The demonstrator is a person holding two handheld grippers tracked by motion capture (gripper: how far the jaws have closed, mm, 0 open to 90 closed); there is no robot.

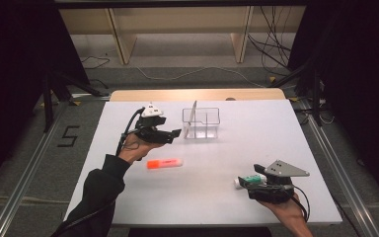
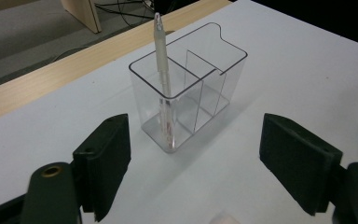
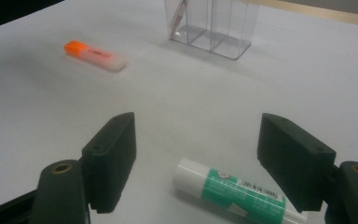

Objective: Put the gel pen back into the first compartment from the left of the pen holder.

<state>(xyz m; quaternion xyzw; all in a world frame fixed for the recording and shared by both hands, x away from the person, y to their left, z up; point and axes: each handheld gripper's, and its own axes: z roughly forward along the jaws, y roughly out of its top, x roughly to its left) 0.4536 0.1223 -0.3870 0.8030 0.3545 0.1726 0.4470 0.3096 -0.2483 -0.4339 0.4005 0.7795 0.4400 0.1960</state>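
Observation:
A clear plastic organiser [image 1: 201, 123] [image 2: 191, 88] [image 3: 212, 25] with compartments stands at the middle back of the white table [image 1: 256, 148]. A pale pen [image 1: 193, 112] [image 2: 162, 70] leans upright in its left compartment. My left gripper [image 1: 176, 133] [image 2: 196, 163] hovers just left of the organiser, open, nothing between its jaws. An orange highlighter [image 1: 164, 163] [image 3: 94, 55] lies flat on the table in front of that hand. A green-and-white glue stick [image 1: 249, 180] [image 3: 237, 191] lies near the front right, between the jaws of my open right gripper [image 1: 246, 181] [image 3: 196, 163], and the pads are clear of it.
A wooden strip [image 1: 197, 94] runs along the table's far edge. Beyond it are shelf legs [image 1: 118, 34] and loose cables [image 1: 271, 44] on the floor. Metal rails [image 1: 29, 163] flank the table on both sides.

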